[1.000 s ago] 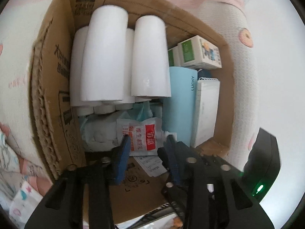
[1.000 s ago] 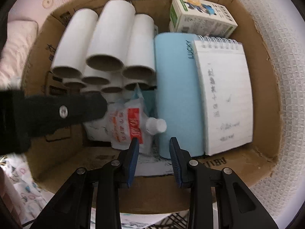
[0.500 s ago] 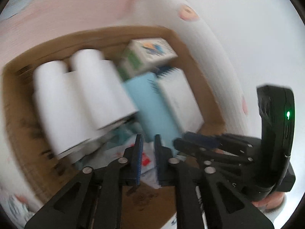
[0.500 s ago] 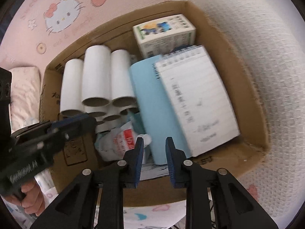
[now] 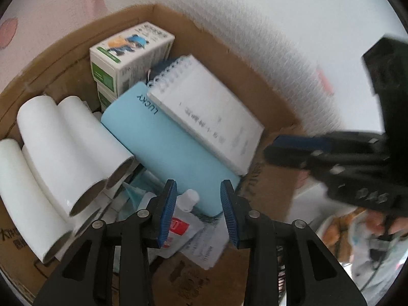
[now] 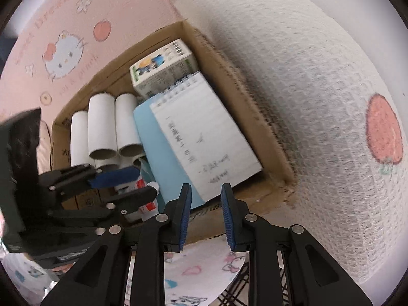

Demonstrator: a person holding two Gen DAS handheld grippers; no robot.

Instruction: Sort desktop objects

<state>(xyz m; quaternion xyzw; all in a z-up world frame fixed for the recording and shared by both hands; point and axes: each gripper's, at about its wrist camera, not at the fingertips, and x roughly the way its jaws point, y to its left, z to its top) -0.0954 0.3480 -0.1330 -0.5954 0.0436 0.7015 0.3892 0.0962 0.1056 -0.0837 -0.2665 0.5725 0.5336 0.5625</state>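
Note:
An open cardboard box (image 5: 278, 97) holds several white rolls (image 5: 63, 148), a light blue notebook (image 5: 165, 148), a spiral notepad (image 5: 206, 112), a green-and-white carton (image 5: 127, 51) and a red-labelled pouch (image 5: 183, 227). My left gripper (image 5: 199, 209) hovers over the pouch's cap and the notebook's near end, its jaws opening with nothing gripped. My right gripper (image 6: 206, 211) hangs above the box's near wall (image 6: 242, 199), jaws drawn close with nothing between them. The right wrist view shows the notepad (image 6: 201, 127), the rolls (image 6: 102, 127) and the left gripper (image 6: 145, 182) at the left.
A white textured quilt with fruit prints (image 6: 318, 102) lies to the right of the box, and pink cartoon-cat fabric (image 6: 63, 53) behind it. A loose paper slip (image 5: 206, 247) lies beside the pouch. A hand (image 5: 397, 227) holds the right gripper (image 5: 278, 150). Printed cloth (image 6: 204, 267) lies below.
Both views have rolled, so the box now looks turned, and both grippers have drawn back from its contents. The left jaws narrowed, then widened. The right jaws came closer together.

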